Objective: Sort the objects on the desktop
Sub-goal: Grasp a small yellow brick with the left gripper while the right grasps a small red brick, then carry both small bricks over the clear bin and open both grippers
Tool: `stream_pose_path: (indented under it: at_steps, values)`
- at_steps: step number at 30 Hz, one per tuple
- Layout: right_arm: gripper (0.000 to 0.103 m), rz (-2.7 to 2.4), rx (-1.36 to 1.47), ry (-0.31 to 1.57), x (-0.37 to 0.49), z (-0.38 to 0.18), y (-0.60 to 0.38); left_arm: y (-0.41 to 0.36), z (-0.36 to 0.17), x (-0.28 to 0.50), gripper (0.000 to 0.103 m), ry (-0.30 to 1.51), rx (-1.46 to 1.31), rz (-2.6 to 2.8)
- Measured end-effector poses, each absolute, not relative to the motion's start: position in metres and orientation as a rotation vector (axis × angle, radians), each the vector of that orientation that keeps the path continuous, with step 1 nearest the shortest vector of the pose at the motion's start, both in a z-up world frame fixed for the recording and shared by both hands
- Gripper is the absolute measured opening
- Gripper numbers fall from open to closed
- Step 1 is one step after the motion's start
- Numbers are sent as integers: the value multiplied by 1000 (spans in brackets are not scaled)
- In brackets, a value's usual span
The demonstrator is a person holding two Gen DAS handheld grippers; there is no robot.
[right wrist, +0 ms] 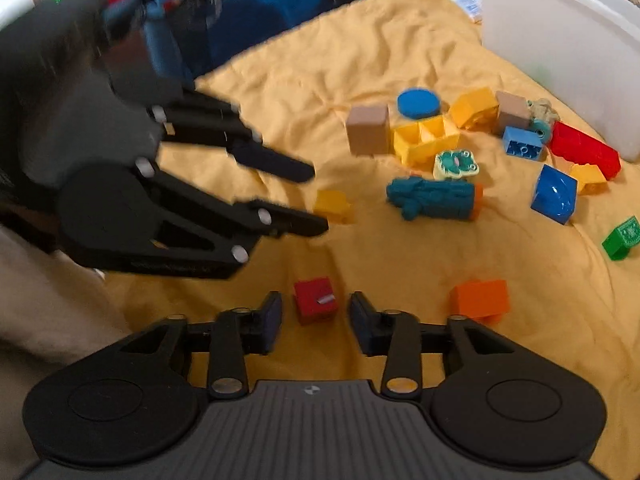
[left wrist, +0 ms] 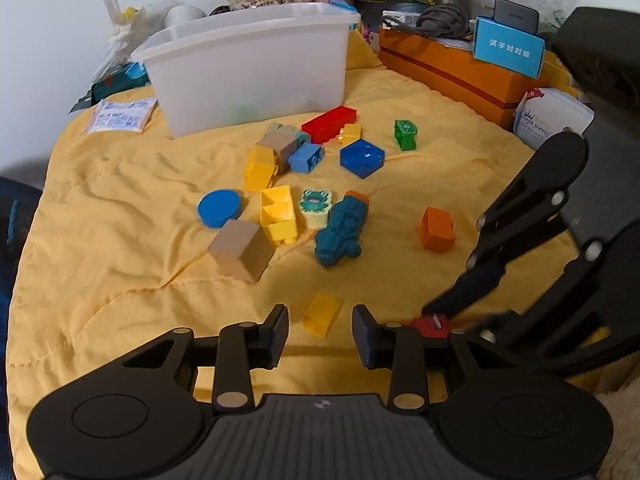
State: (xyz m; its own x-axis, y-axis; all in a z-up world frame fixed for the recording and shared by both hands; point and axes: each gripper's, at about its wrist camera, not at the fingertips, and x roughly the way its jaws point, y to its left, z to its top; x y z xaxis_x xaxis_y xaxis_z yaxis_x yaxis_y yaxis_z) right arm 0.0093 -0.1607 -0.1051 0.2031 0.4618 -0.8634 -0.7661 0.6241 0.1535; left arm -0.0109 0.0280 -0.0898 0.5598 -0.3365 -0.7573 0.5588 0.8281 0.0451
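Right wrist view: right gripper (right wrist: 315, 314) low over yellow cloth (right wrist: 360, 60), red cube (right wrist: 315, 301) between fingers (right wrist: 270, 318), gaps visible both sides, pads not pressing, no grip yet. Left gripper (left wrist: 320, 334) spread around small yellow block (left wrist: 322, 315), not touching. Judgement: centre red cube, keep pads square to flat faces, close fully before lifting; soft wrinkled cloth may tilt cube. White bin (left wrist: 248, 76) stands beyond scattered blocks, likely drop target.

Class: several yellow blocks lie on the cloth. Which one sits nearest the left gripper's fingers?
The small yellow block lying alone just ahead of the left gripper; the other yellow blocks are farther back, clustered with the pile.
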Motion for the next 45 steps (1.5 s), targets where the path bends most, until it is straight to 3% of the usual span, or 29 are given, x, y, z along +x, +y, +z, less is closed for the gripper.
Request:
stream_pose_path:
  at_steps: [7, 9, 15, 22, 34, 43, 45]
  values:
    - [23, 689, -375, 953, 14, -89, -181, 14, -103, -3, 38, 819, 385, -548]
    - [23, 680, -361, 967, 19, -91, -184, 14, -104, -3, 22, 818, 383, -557]
    - [22, 679, -353, 1004, 21, -106, -180, 12, -95, -7, 21, 815, 398, -593]
    - [22, 635, -248, 958, 53, -72, -189, 14, -23, 17, 21, 604, 351, -564]
    - [22, 444, -383, 630, 155, 34, -184, -6, 91, 126, 22, 273, 377, -409]
    - [23, 335, -297, 619, 219, 33, -188, -30, 61, 208, 23, 426, 271, -381]
    - [40, 322, -303, 633, 224, 23, -186, -28, 47, 212, 29, 492, 240, -420]
